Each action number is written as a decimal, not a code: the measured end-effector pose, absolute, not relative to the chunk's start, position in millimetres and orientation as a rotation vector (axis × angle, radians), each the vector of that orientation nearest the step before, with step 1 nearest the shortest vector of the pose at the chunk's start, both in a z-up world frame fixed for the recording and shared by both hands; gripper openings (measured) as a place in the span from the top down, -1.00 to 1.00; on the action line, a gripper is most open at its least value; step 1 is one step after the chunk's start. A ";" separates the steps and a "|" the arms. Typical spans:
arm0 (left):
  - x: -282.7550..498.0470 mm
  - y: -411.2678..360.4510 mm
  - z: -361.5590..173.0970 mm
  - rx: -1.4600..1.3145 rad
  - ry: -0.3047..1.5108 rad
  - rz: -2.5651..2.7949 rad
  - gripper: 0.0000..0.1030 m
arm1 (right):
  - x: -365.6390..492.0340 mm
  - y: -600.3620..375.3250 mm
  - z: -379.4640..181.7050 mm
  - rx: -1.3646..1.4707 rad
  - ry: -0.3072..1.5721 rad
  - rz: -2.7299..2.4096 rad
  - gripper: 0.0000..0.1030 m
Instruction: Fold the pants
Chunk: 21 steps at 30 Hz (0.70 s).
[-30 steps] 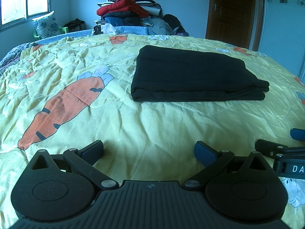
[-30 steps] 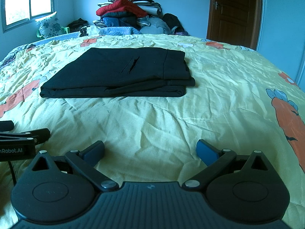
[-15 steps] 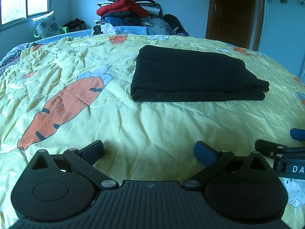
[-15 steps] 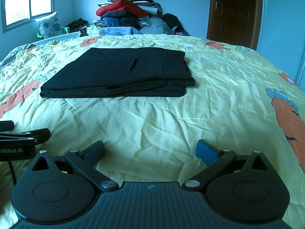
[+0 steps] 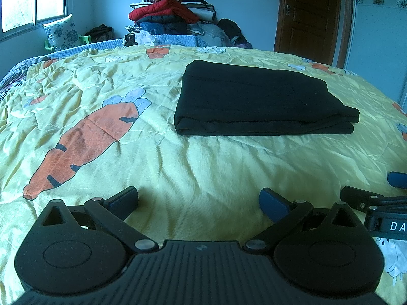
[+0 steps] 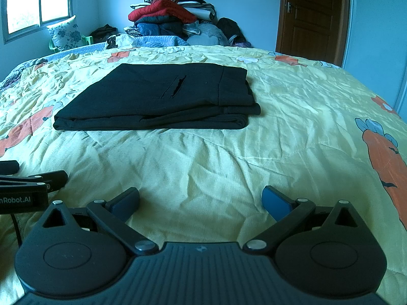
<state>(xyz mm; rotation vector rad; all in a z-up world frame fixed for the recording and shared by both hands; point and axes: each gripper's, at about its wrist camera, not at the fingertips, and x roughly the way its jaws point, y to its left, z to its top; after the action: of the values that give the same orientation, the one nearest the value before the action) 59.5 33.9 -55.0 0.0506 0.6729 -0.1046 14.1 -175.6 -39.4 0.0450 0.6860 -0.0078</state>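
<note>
Two grippers are shown low over a bed (image 5: 203, 167), each viewed along its own fingers. The left gripper (image 5: 198, 200) is seen with its jaws spread wide and nothing between them; only the yellow carrot-print bedspread (image 6: 292, 117) lies in the gap. The right gripper (image 6: 201, 199) is likewise spread apart and empty. The pants (image 5: 257, 101), black and folded into a flat, layered rectangle, are laid on the bedspread well ahead of both grippers and touched by neither. In the left wrist view the pants are placed ahead and to the right of the gripper's centre line, with the rounded fold edge facing left and the stacked layers visible along the near edge. In the right wrist view the pants (image 6: 162, 96) are placed ahead and to the left, with a slanted pocket opening (image 6: 178, 86) exposed on the top layer and the waistband end turned to the right. A strip of bare bedspread separates the near edge of the pants from each gripper. Part of the right gripper is visible at the right margin of the left wrist view, and part of the left gripper at the left margin of the right wrist view. A pile of clothes (image 5: 173, 12) is stacked beyond the far end of the bed, and a brown door (image 6: 313, 15) is set in the back wall.
</note>
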 end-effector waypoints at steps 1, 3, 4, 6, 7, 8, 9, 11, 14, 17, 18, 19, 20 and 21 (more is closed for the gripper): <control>59.4 34.0 -55.2 0.051 0.673 -0.105 -1.00 | 14.1 -175.6 -39.4 0.045 0.686 -0.008 -1.00; 59.4 34.0 -55.2 0.051 0.673 -0.105 -1.00 | 14.1 -175.8 -39.4 0.045 0.686 -0.008 -1.00; 59.5 33.9 -55.1 0.051 0.673 -0.105 -1.00 | 14.1 -175.8 -39.4 0.045 0.686 -0.008 -1.00; 59.4 34.0 -55.2 0.051 0.673 -0.105 -1.00 | 14.1 -175.8 -39.4 0.045 0.686 -0.008 -1.00; 59.5 33.9 -55.1 0.051 0.673 -0.105 -1.00 | 14.1 -175.8 -39.4 0.045 0.686 -0.008 -1.00; 59.5 34.0 -55.1 0.050 0.673 -0.105 -1.00 | 14.1 -175.7 -39.4 0.045 0.686 -0.008 -1.00; 59.5 34.1 -55.2 0.050 0.673 -0.105 -1.00 | 14.1 -175.7 -39.4 0.045 0.686 -0.008 -1.00; 59.5 33.9 -55.1 0.051 0.673 -0.105 -1.00 | 14.1 -175.7 -39.4 0.045 0.686 -0.008 -1.00; 59.5 33.8 -55.1 0.050 0.673 -0.105 -1.00 | 14.1 -175.7 -39.4 0.045 0.686 -0.008 -1.00; 59.5 33.8 -55.0 0.049 0.673 -0.105 -1.00 | 14.1 -175.7 -39.4 0.045 0.686 -0.008 -1.00; 59.5 33.8 -55.0 0.049 0.672 -0.105 -1.00 | 14.1 -175.7 -39.4 0.045 0.686 -0.008 -1.00; 59.0 34.5 -55.0 0.046 0.671 -0.106 -1.00 | 14.1 -175.7 -39.4 0.045 0.686 -0.008 -1.00; 58.0 35.8 -54.8 0.040 0.669 -0.105 -1.00 | 14.1 -175.7 -39.4 0.045 0.686 -0.008 -1.00; 56.7 37.3 -53.9 0.037 0.664 -0.104 -1.00 | 14.0 -175.8 -39.4 0.046 0.686 -0.007 -1.00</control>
<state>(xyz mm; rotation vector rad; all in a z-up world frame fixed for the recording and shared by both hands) 56.7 37.3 -53.9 0.0372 0.6637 -0.1036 14.0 -175.8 -39.4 0.0456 0.6863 -0.0074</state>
